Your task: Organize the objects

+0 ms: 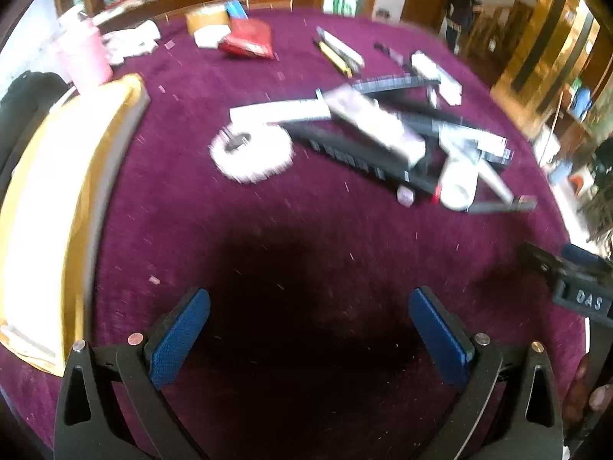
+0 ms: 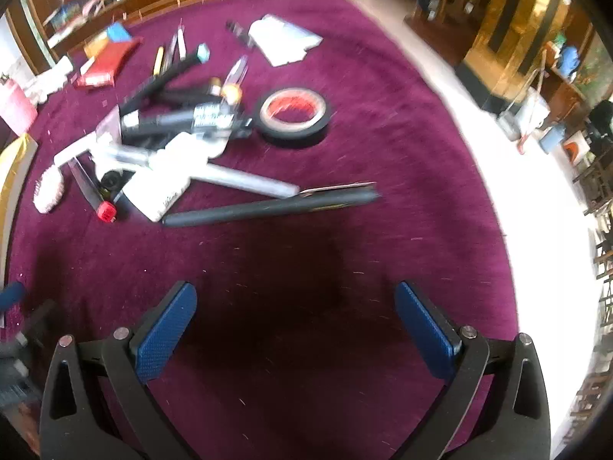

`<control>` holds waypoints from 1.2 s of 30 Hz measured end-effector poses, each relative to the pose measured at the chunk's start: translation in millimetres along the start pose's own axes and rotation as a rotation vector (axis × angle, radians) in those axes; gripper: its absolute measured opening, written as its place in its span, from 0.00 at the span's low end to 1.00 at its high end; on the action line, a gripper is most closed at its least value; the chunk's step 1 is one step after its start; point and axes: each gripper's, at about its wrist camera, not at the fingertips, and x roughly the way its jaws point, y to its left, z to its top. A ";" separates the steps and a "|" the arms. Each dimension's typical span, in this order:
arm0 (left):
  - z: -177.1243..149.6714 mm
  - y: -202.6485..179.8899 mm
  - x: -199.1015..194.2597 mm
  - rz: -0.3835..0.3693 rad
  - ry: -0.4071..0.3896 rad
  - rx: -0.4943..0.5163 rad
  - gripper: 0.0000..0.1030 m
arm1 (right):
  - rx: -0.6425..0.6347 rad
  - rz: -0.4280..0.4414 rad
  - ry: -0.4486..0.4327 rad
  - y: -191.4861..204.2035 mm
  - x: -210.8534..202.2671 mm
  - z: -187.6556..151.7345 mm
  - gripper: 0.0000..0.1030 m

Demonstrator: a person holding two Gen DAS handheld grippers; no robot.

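Observation:
A jumbled pile of tools (image 1: 383, 134) lies on the purple tablecloth (image 1: 306, 260): black and white tubes, a glue gun shape, a white round brush (image 1: 251, 155). From the right wrist view the same pile (image 2: 164, 134) sits far left, with a black tape roll (image 2: 294, 117) and a long black rod (image 2: 268, 207) beside it. My left gripper (image 1: 309, 299) hovers open over bare cloth, short of the pile. My right gripper (image 2: 295, 293) also stands open with nothing between its blue pads (image 2: 164, 339). Both frames are blurred.
A yellow open box (image 1: 57, 211) stands at the left. At the table's far side lie a pink container (image 1: 86, 55), a red packet (image 1: 249, 40), pens (image 1: 337, 53) and white paper (image 2: 283, 38). The table edge (image 2: 509, 230) curves on the right, floor beyond.

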 end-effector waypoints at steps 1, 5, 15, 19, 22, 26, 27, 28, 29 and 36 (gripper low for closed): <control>2.0 2.8 -4.9 -0.005 -0.021 -0.001 0.98 | -0.001 -0.023 -0.044 -2.2 -11.5 -1.3 1.00; 22.6 11.8 -17.4 -0.006 -0.092 0.016 0.98 | -0.048 -0.094 -0.226 3.4 -50.8 1.0 1.00; 55.4 -5.2 -8.0 -0.055 -0.072 0.089 0.98 | -0.120 -0.103 -0.096 9.4 -40.6 -7.6 1.00; 61.5 -28.0 0.6 -0.076 -0.071 0.144 0.98 | -0.112 -0.125 -0.098 3.2 -43.7 -7.0 1.00; 70.3 -40.1 5.7 -0.069 -0.083 0.198 0.98 | -0.118 -0.155 -0.093 0.1 -42.5 -10.5 1.00; 83.7 -54.7 15.9 -0.077 -0.077 0.245 0.98 | -0.106 -0.162 -0.083 -8.8 -40.3 -13.9 1.00; 86.4 -59.2 20.1 -0.074 -0.072 0.256 0.98 | -0.099 -0.161 -0.079 -11.0 -39.2 -13.3 1.00; 88.7 -63.3 26.0 -0.075 -0.060 0.263 0.98 | -0.085 -0.157 -0.074 -14.5 -38.1 -13.2 1.00; 89.0 -65.1 30.8 -0.076 -0.048 0.265 0.98 | -0.075 -0.153 -0.070 -16.5 -37.1 -13.1 1.00; 71.5 -69.0 68.2 -0.201 0.181 0.296 0.78 | -0.050 -0.147 -0.065 -26.2 -35.3 -14.4 1.00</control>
